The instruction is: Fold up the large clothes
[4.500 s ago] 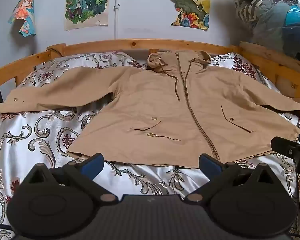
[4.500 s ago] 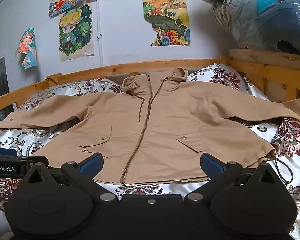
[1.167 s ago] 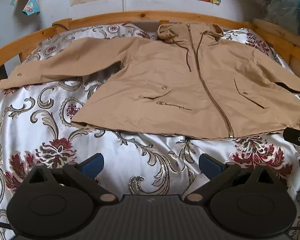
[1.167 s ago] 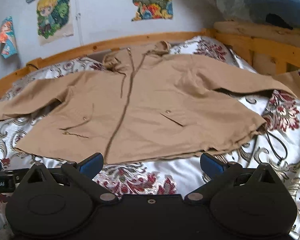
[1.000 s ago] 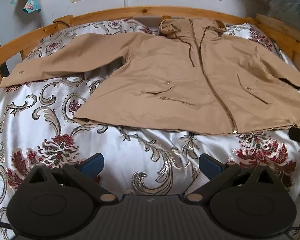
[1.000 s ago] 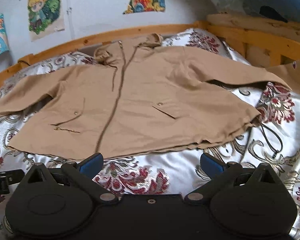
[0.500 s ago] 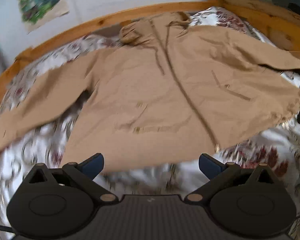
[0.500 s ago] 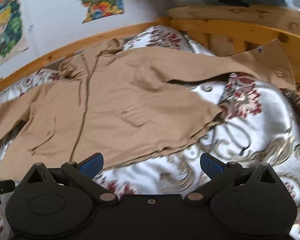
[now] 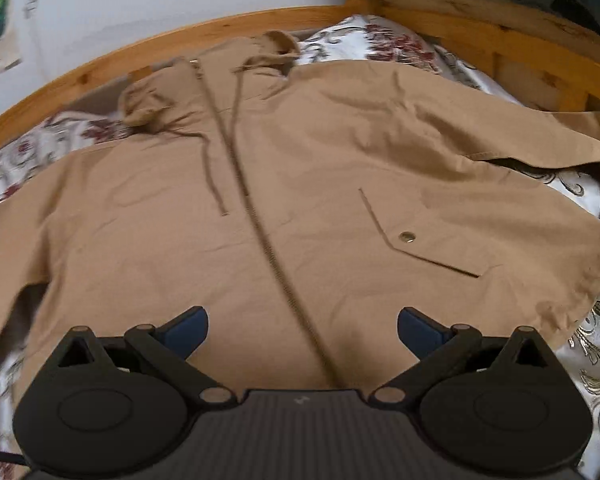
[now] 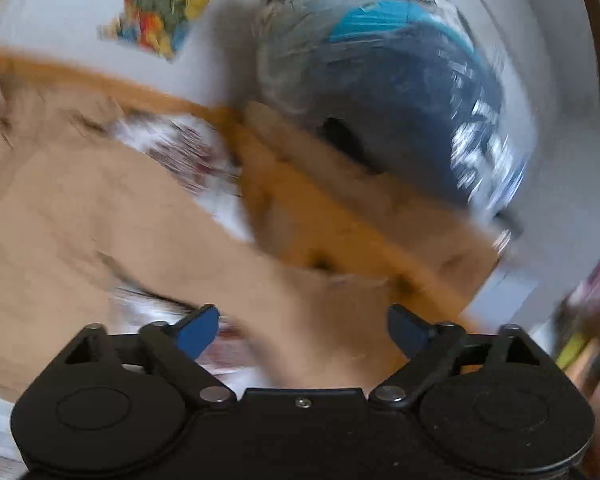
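A large tan hooded jacket lies spread flat, front up and zipped, on the patterned bedspread. My left gripper is open and empty, low over the jacket's lower front by the zipper. In the blurred right wrist view my right gripper is open and empty above the jacket's right sleeve, near the bed's right rail. The jacket's left sleeve is out of view.
A wooden bed frame runs round the head and right side. A big plastic-wrapped bundle sits on the shelf past the right rail. Posters hang on the white wall.
Both grippers moved forward and to the right. The left one is now over the jacket's lower front; the right one swung fast toward the right sleeve and rail. Both stayed open.
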